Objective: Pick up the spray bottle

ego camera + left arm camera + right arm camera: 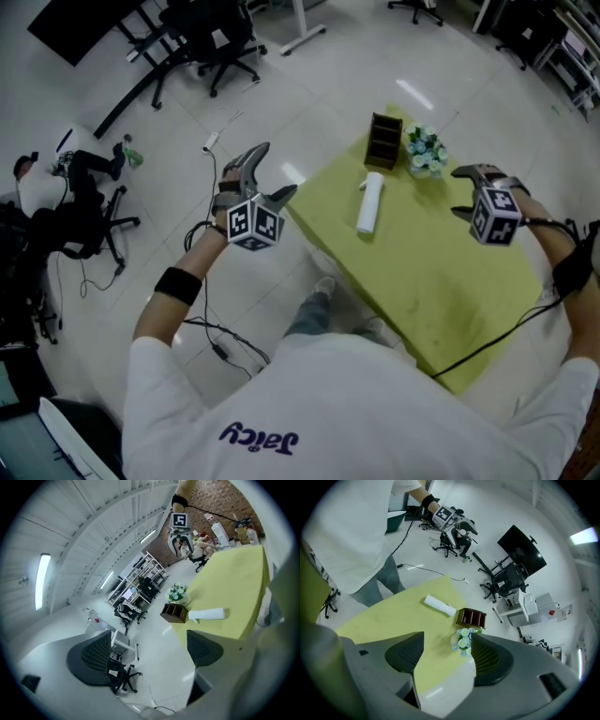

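White spray bottle [370, 206] lying on its side on yellow-green worktop [441, 281], near brown compartment box [382, 141] and flower pot [424, 152], left gripper [270, 173] over floor, right gripper [459, 192] over worktop, both with fingers wide, empty.

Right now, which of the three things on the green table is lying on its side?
The white spray bottle: it lies flat on the tabletop, while the brown organizer and the flower pot stand upright.
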Demonstrator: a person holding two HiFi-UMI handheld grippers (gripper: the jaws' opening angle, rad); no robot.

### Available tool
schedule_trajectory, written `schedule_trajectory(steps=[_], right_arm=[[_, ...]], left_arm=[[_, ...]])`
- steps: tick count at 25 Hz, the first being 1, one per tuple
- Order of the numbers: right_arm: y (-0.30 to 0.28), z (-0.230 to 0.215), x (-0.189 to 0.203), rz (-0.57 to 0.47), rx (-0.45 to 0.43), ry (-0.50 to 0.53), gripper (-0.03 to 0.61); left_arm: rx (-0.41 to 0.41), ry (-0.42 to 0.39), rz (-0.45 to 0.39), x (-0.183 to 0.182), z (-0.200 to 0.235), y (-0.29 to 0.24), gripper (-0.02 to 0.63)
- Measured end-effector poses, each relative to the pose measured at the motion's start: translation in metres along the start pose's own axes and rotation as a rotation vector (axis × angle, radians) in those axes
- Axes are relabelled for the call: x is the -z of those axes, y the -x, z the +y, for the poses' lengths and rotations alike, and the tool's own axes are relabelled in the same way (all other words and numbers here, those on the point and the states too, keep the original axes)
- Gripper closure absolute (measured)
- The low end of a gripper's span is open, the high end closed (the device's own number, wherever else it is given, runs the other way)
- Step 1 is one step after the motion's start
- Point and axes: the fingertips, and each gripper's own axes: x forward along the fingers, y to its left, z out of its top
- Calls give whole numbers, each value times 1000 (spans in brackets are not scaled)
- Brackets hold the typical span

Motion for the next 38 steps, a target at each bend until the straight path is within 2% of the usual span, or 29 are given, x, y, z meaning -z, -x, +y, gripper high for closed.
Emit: schedule_trajectory(steps=[8, 14, 26, 31, 38], right_arm=[[-46, -3, -31, -38, -64, -15, 255], [-82, -5, -49, -48, -96, -60, 255], [-153, -4, -63, -70, -146, -237, 255], [-175, -5, -77, -122, -174, -372, 255], [-206, -3, -83, -141, -201, -576, 253]], left_arm=[[16, 143, -34, -6, -15, 2, 124], [19, 154, -76, -4, -29, 0, 124], [-12, 261, -103, -17, -33, 0, 124], [-12, 319, -119, -22, -33, -1, 124], [-5, 408, -146, -26, -40, -4, 124]])
